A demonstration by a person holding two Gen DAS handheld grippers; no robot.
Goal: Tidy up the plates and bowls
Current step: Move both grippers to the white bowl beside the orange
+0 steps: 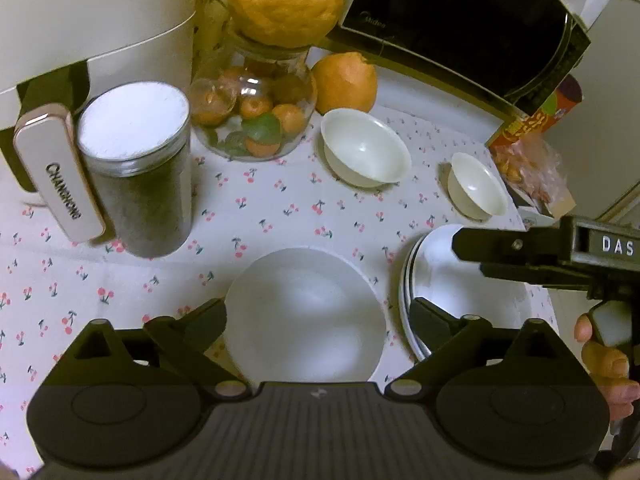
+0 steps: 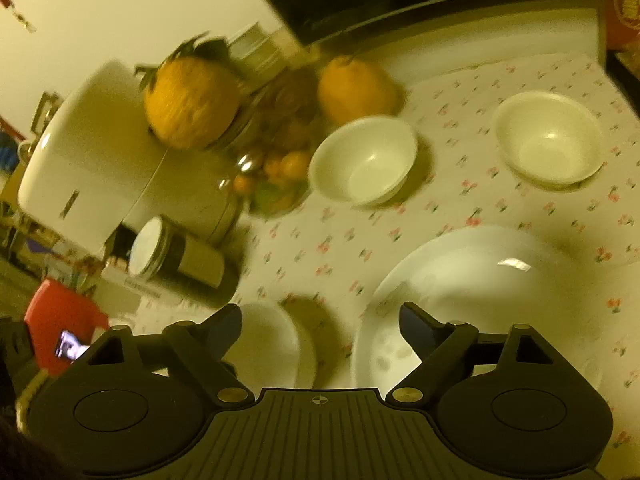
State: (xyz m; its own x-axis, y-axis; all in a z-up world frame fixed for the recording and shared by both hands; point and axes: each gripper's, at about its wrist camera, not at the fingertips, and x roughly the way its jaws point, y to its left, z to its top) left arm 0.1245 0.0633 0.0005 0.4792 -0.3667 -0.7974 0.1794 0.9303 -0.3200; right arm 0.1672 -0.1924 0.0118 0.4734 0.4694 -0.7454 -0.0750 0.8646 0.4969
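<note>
"CHANGHONG" stands on the white air fryer (image 1: 92,20) body and its handle (image 1: 60,178) — "Midea" on the microwave (image 1: 460,28), "DAS" on the right gripper (image 1: 520,256).

Between the left tongs' (image 1: 318,316) spread fingers lies a plate (image 1: 304,314); a plate stack (image 1: 432,280) sits right of them. Two bowls (image 1: 366,148) (image 1: 476,186) stand ahead, a jar (image 1: 256,116) ahead-left. The right tongs (image 1: 468,254) reach over the stack.
</note>
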